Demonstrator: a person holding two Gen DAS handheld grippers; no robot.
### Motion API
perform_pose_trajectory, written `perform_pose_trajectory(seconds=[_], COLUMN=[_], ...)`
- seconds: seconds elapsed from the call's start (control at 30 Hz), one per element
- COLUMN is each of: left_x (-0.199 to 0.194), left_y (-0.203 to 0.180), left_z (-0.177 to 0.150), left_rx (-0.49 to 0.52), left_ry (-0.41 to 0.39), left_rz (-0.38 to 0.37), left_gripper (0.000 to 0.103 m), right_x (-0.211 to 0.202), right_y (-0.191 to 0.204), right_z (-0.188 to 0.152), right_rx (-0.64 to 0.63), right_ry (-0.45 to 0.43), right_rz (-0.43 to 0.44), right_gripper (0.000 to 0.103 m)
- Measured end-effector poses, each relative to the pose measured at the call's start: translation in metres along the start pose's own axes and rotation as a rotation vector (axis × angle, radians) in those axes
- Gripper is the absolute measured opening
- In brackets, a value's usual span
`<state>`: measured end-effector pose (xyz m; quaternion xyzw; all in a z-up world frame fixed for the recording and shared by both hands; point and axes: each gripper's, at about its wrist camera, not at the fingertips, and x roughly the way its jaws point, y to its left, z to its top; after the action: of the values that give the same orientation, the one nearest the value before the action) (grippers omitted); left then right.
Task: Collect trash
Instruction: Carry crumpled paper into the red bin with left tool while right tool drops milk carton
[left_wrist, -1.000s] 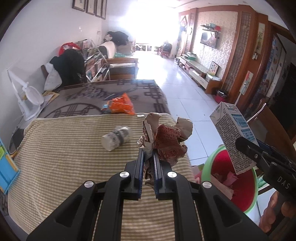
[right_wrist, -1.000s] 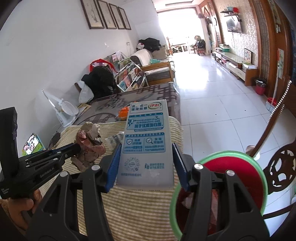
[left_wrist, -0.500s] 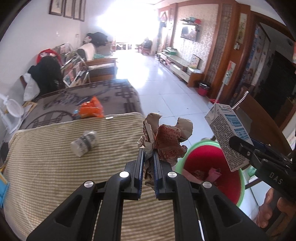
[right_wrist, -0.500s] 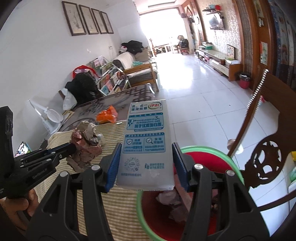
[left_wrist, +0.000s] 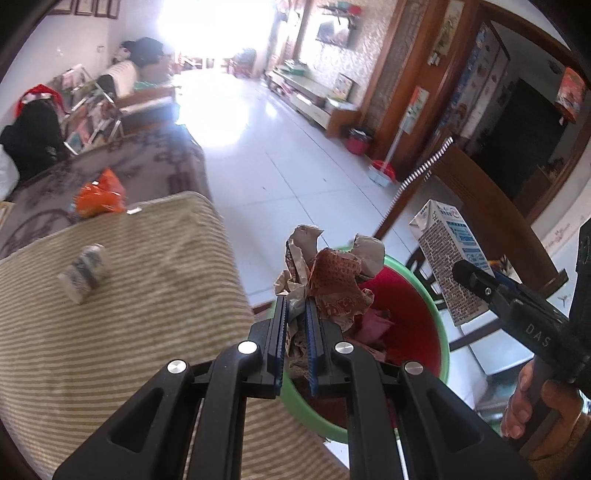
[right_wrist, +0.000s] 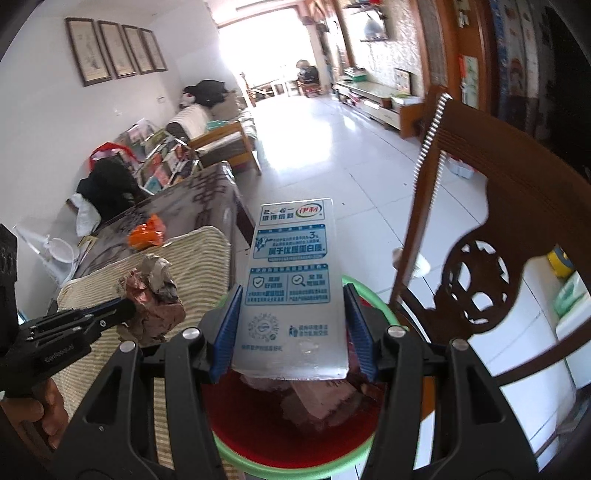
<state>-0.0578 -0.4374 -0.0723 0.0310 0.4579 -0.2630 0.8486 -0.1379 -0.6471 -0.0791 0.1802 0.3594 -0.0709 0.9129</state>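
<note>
Left wrist view: fingers (left_wrist: 295, 325) are squeezing crumpled paper (left_wrist: 328, 280) by the bin's rim (left_wrist: 441, 332); it might drop outside. Right fingers (right_wrist: 291, 332) are clamping a milk carton (right_wrist: 293, 280).

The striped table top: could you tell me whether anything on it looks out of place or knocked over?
Yes. A small bottle lies on its side on the striped cloth, and an orange wrapper sits crumpled on the darker cloth behind it. Both look like uncollected trash.
</note>
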Motion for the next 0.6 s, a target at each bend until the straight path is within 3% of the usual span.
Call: perform_pose_trajectory(seconds=[0.4, 0.5, 0.57, 0.6], left_x=[0.024, 0.027, 0.029, 0.028], left_y=[-0.011, -0.011, -0.01, -0.008], left_z=[-0.004, -0.007, -0.008, -0.009], left_rx=[0.008, 0.006, 0.005, 0.001], left_ry=[0.07, 0.086, 0.095, 0.092], left_rz=[-0.062, -0.079, -0.087, -0.088], left_gripper=[0.007, 0.014, 0.035, 0.053], right_x=[0.001, 0.004, 0.007, 0.008], right_y=[-0.009, -0.008, -0.007, -0.007], right_z=[0.001, 0.002, 0.001, 0.001], right_rx=[0.013, 0.013, 0.013, 0.014], right_ry=[0.016, 0.022, 0.029, 0.031], right_rz=[-0.025, -0.035, -0.048, -0.055], right_gripper=[0.052, 0.052, 0.053, 0.053])
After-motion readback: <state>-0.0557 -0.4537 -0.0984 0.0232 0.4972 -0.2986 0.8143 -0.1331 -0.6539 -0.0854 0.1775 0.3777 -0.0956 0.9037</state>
